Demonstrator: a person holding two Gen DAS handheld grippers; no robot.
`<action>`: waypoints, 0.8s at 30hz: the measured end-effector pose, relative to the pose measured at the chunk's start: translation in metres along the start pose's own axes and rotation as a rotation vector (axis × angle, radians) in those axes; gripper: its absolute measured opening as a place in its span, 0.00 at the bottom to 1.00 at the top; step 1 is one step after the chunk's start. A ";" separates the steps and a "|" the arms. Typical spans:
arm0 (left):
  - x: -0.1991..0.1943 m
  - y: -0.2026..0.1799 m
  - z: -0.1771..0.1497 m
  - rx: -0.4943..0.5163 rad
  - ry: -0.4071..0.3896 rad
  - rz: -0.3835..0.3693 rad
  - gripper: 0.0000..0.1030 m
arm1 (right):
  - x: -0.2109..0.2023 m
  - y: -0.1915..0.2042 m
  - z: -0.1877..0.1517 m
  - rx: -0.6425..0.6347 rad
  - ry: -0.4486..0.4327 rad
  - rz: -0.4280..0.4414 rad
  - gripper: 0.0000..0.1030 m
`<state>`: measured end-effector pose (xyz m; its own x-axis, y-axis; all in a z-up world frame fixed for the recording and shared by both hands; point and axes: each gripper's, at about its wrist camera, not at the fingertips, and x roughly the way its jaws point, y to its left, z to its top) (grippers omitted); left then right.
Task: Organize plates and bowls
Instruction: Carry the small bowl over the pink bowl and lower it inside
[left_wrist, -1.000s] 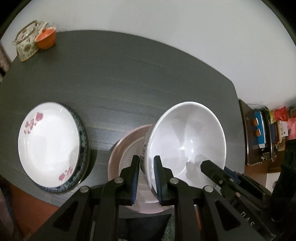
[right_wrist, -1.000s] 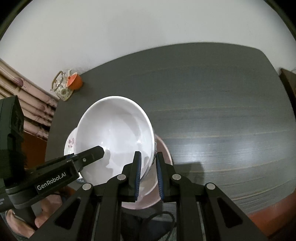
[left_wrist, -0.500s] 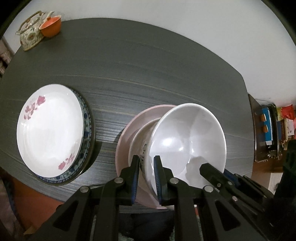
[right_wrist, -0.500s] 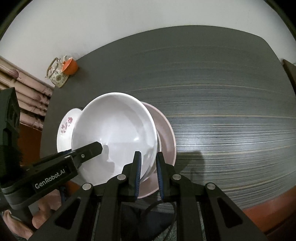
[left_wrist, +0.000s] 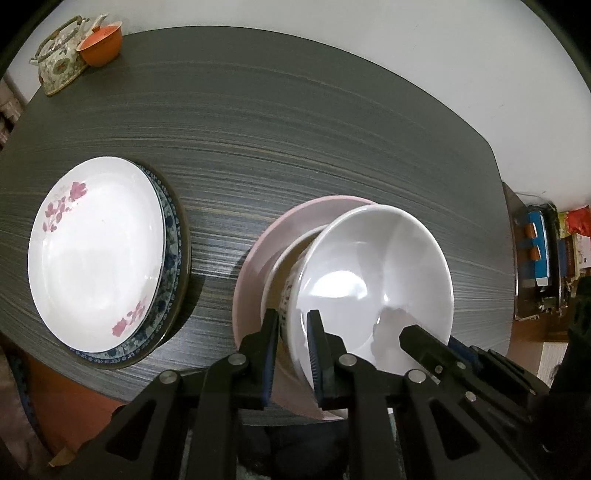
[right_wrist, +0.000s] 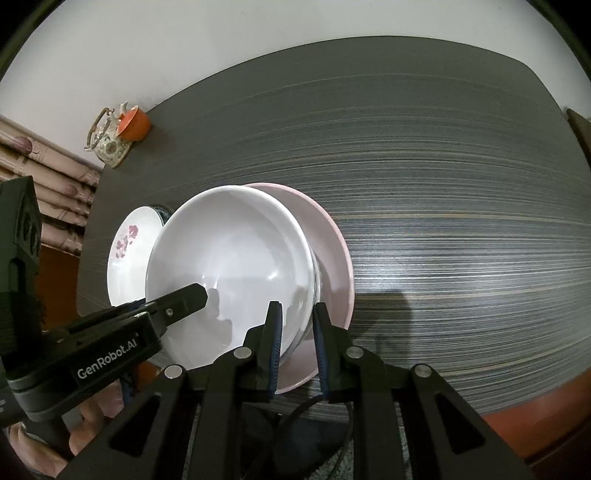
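Light is dim and even, falling from above. Soft glare patches sit inside the white bowl (left_wrist: 373, 280) and on the flowered plate (left_wrist: 96, 258). Dishes cast dark shadows on the grey table (right_wrist: 443, 184). Fisheye distortion bends the table edges; corners go black. Focus is fairly sharp.

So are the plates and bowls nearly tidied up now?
Nearly. Done: the flowered white plate sits stacked on the blue-rimmed plate. In hand: the left gripper and right gripper both pinch the rim of the white bowl, tilted inside another bowl on the pink plate. Left: settle it flat and let go.
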<state>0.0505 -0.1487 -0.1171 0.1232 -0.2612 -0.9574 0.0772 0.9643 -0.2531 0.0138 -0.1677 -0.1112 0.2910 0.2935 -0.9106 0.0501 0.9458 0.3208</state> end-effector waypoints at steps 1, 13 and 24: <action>0.000 -0.001 0.000 0.001 -0.002 0.001 0.15 | 0.000 0.000 0.000 0.002 0.001 0.002 0.17; -0.001 0.000 -0.002 -0.001 -0.005 -0.001 0.15 | 0.000 -0.003 -0.003 0.013 0.000 0.021 0.20; -0.002 0.003 0.005 0.007 0.018 -0.002 0.17 | 0.001 -0.002 -0.002 0.020 -0.001 0.026 0.21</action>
<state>0.0552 -0.1456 -0.1158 0.1056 -0.2621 -0.9592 0.0847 0.9635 -0.2539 0.0116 -0.1692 -0.1130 0.2935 0.3181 -0.9015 0.0614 0.9348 0.3499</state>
